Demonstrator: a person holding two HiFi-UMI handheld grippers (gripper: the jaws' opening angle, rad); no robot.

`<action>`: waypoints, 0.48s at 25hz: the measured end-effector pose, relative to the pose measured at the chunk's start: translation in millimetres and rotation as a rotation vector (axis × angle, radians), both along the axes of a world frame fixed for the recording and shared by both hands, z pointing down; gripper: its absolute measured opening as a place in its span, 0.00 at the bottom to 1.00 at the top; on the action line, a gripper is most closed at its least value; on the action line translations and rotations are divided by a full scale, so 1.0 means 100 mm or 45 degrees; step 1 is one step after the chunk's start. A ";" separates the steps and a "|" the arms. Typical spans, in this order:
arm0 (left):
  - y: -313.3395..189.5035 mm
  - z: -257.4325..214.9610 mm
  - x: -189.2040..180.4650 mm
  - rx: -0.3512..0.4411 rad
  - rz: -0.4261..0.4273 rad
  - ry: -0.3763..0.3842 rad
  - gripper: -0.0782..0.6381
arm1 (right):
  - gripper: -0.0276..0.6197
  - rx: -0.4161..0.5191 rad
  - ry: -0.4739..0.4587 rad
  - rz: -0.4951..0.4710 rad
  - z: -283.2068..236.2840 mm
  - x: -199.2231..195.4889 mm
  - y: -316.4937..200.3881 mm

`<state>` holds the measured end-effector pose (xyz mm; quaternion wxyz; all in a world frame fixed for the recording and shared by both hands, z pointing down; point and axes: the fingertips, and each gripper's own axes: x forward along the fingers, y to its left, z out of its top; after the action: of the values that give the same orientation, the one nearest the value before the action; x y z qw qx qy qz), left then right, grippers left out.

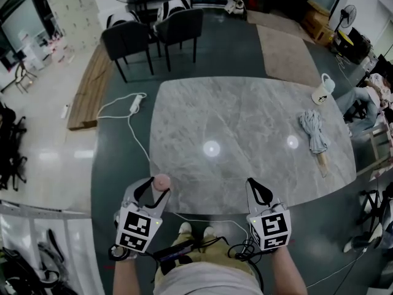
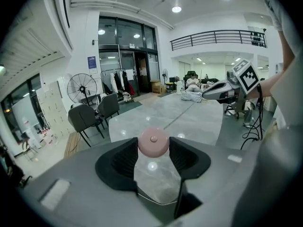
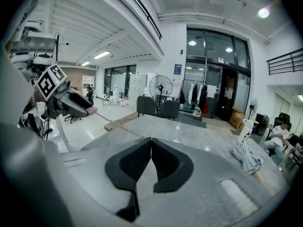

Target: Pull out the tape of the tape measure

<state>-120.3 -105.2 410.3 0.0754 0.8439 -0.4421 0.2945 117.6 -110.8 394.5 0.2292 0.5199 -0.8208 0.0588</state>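
Note:
A small round pink tape measure (image 1: pixel 161 181) sits between the jaws of my left gripper (image 1: pixel 155 188), just over the near left edge of the marble table (image 1: pixel 245 121). In the left gripper view the pink case (image 2: pixel 153 142) is pinched between both black pads of the left gripper (image 2: pixel 153 146). No pulled-out tape shows. My right gripper (image 1: pixel 253 185) hovers at the near edge of the table, to the right, shut with nothing in it. The right gripper view shows its pads (image 3: pixel 151 145) touching each other. The two grippers are well apart.
A folded grey umbrella (image 1: pixel 314 133) and a white cup (image 1: pixel 322 91) lie at the table's right side. Two dark chairs (image 1: pixel 153 39) stand beyond the far edge. A white power strip and cable (image 1: pixel 132 106) run over the floor at the left.

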 end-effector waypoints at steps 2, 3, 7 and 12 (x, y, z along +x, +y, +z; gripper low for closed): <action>-0.02 0.02 -0.06 0.003 -0.023 -0.018 0.43 | 0.05 0.009 0.020 0.036 0.00 0.11 -0.01; -0.03 0.02 -0.10 0.004 -0.035 -0.025 0.43 | 0.05 0.012 0.022 0.064 0.00 0.18 -0.02; -0.03 0.03 -0.19 0.006 -0.047 -0.021 0.43 | 0.05 0.012 0.040 0.119 -0.01 0.39 -0.04; -0.04 0.06 -0.20 0.005 -0.080 -0.033 0.43 | 0.05 0.032 0.075 0.194 -0.02 0.53 -0.07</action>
<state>-139.9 -109.6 416.1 0.0772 0.8259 -0.4699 0.3019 170.3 -118.3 392.5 0.2417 0.5851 -0.7724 0.0505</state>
